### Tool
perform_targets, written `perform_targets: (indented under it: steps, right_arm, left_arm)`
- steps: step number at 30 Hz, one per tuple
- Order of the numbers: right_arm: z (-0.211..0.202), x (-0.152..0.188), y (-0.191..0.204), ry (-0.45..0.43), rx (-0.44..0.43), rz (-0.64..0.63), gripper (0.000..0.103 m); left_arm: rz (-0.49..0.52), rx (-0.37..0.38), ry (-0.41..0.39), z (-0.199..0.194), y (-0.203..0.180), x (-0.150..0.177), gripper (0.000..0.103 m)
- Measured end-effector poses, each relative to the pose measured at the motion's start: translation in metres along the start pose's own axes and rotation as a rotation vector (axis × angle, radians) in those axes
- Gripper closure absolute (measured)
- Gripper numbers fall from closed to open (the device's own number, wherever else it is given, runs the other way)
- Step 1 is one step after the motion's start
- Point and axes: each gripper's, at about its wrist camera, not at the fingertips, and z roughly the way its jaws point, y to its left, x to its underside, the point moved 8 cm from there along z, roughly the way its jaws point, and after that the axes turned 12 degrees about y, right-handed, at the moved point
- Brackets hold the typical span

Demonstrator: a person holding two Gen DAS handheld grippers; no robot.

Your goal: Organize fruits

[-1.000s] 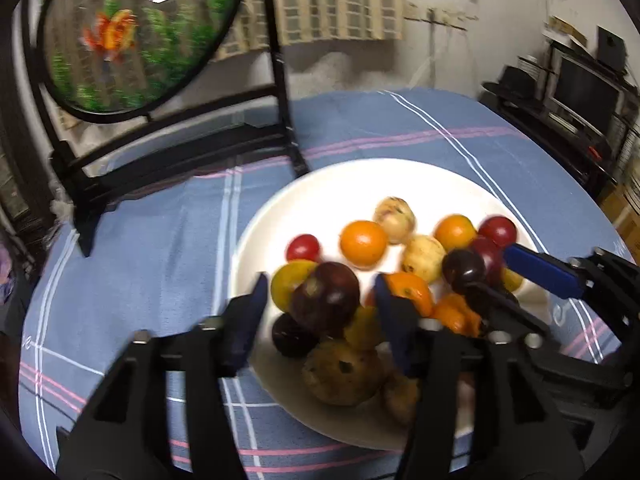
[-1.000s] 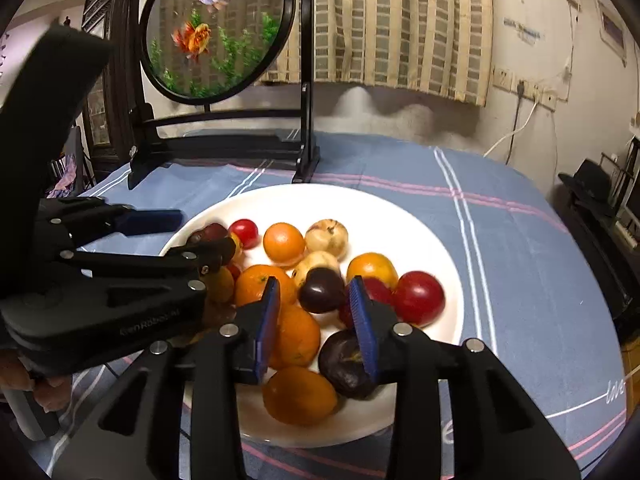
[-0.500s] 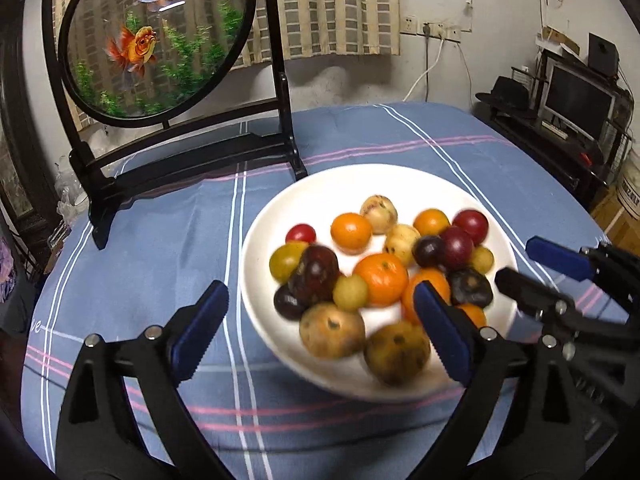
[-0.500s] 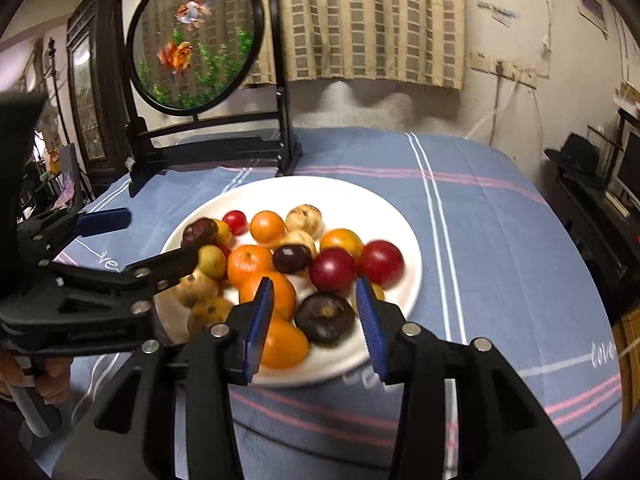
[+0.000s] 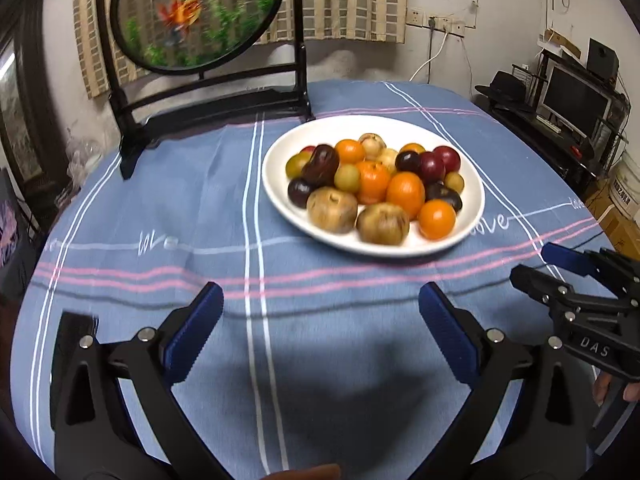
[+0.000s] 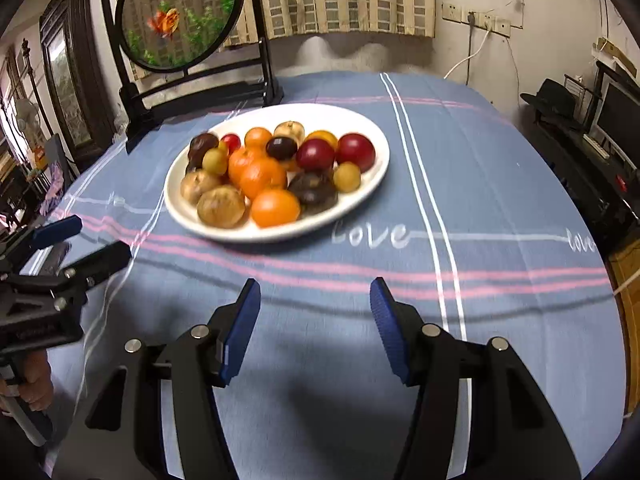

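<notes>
The left tool (image 5: pixel 320 332) is spread wide and holds nothing; the right tool (image 6: pixel 314 328) is also open and empty. Both hang over the blue striped cloth (image 5: pixel 224 208) of the desk. The white plate (image 6: pixel 376 178) with the heaped fruits (image 6: pixel 264 172) lies ahead of both tools, well apart from their fingertips, and behind it stands a round goldfish screen (image 5: pixel 196 16).

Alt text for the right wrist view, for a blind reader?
A white plate heaped with mixed fruit sits on a blue striped tablecloth. The open right gripper is short of it, empty; the left gripper shows at left.
</notes>
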Motion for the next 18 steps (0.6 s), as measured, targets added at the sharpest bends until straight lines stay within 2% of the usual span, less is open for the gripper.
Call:
perform_targets:
  steps: [4,7,14,18]
  right_arm:
    - [0.005,0.018,0.004,0.033,0.04,-0.018,0.046]
    - [0.014,0.029,0.008,0.069,0.048,-0.049,0.046]
    - [0.026,0.047,0.005,0.112,0.023,-0.029,0.046]
    - [0.024,0.047,0.006,0.107,0.025,-0.034,0.046]
  left_arm:
    - [-0.009,-0.002,0.012,-0.002,0.003,0.015,0.003]
    - [-0.015,-0.044,0.016,0.002,0.006,0.025,0.003]
    - [-0.044,-0.031,0.068,0.021,0.011,0.042,0.003]
    - [-0.045,-0.025,0.101,0.032,0.01,0.046,0.003]
